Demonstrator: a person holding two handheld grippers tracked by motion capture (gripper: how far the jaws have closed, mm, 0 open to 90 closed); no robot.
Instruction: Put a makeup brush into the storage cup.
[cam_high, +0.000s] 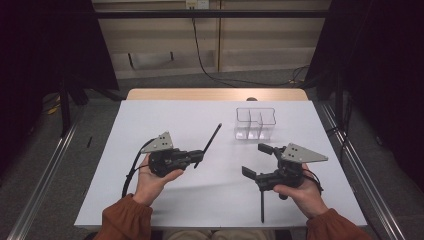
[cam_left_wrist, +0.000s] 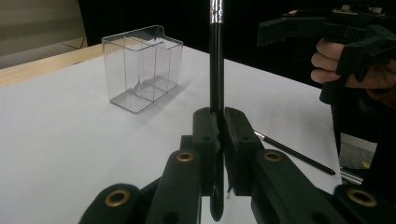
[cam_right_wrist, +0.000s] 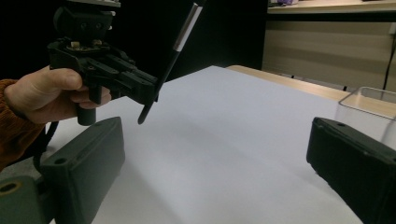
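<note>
The brush runs off the top edge in the left gripper view, so its tip is cut off, and its bottom end sits hidden between the black jaws. In the right gripper view the clear box is clipped by the right edge. The second brush is partly hidden under the right gripper from above.
</note>
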